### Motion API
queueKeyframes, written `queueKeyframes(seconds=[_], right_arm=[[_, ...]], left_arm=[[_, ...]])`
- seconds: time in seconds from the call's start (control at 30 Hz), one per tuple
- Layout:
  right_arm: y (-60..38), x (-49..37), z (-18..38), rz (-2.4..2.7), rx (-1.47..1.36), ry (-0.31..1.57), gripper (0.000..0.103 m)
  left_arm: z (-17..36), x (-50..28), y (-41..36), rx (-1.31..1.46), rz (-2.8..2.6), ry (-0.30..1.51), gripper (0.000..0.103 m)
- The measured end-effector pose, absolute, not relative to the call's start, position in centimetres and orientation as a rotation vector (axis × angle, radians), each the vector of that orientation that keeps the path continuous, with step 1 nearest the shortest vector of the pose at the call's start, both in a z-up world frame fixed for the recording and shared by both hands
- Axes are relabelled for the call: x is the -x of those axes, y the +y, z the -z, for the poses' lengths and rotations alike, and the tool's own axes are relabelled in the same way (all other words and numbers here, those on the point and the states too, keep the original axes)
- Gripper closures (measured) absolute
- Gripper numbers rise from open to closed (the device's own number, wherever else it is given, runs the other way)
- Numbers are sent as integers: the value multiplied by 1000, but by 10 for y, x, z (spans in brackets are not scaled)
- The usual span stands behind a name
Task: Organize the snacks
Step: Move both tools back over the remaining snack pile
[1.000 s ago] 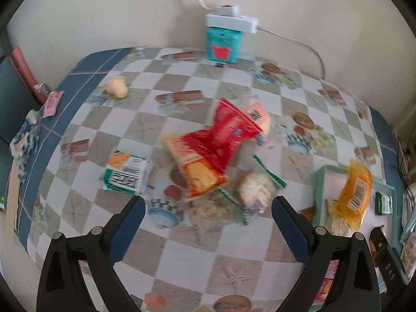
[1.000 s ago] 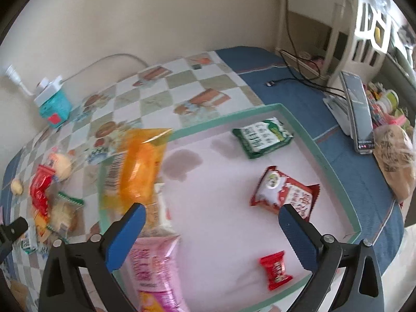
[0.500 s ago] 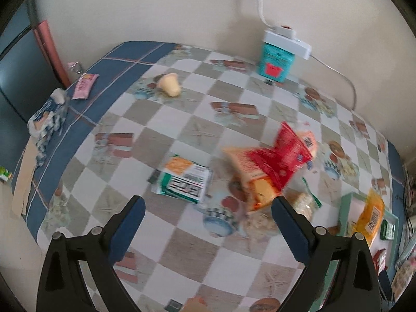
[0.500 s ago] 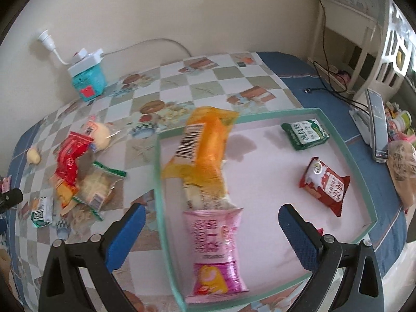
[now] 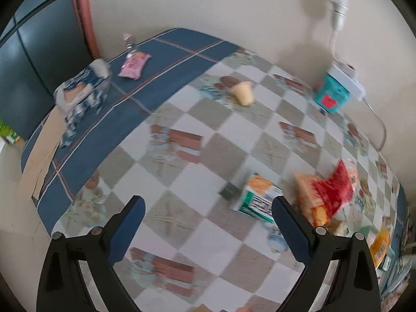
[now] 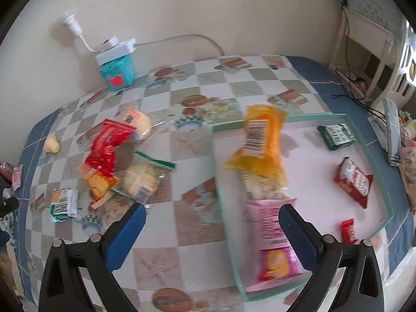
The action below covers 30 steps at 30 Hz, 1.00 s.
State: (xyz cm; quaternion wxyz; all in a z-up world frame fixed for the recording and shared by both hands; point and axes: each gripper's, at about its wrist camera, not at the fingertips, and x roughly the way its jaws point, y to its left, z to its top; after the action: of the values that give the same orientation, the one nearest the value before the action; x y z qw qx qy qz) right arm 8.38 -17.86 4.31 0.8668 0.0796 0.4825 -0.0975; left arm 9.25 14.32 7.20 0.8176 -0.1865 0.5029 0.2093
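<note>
Table [image 6: 202, 83] under checkered cloth with blue border, pushed against cream wall; teal box topped by white power strip [image 6: 117, 62] at wall.

Left gripper [image 5: 206, 219] fingers apart, empty, above bare cloth; green-white snack pack [image 5: 257, 199] just beside right finger.

Left view only: pink sachet [image 5: 135, 63], blue-white crumpled bag [image 5: 82, 91] on blue border.

Right gripper [image 6: 212, 227] fingers apart, empty.

Right view only: teal-rimmed tray [image 6: 364, 140] holding orange packet [image 6: 260, 140], pink packet [image 6: 270, 236], red packets, green pack; loose snack pile [image 6: 114, 161] on cloth left of tray.
</note>
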Motion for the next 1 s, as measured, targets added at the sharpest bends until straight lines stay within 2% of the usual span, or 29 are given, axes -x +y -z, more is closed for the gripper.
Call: queueKeyframes(seconds=[0.37,1.0], right_arm=[[-127,-103,-29,46,-151,1019,0],[-126,-146,8,13,-127,1068,0]], left_arm=[[-43,-80,192,490,-547,1113,5],[-9,-133,132,440,-366,1199,5]])
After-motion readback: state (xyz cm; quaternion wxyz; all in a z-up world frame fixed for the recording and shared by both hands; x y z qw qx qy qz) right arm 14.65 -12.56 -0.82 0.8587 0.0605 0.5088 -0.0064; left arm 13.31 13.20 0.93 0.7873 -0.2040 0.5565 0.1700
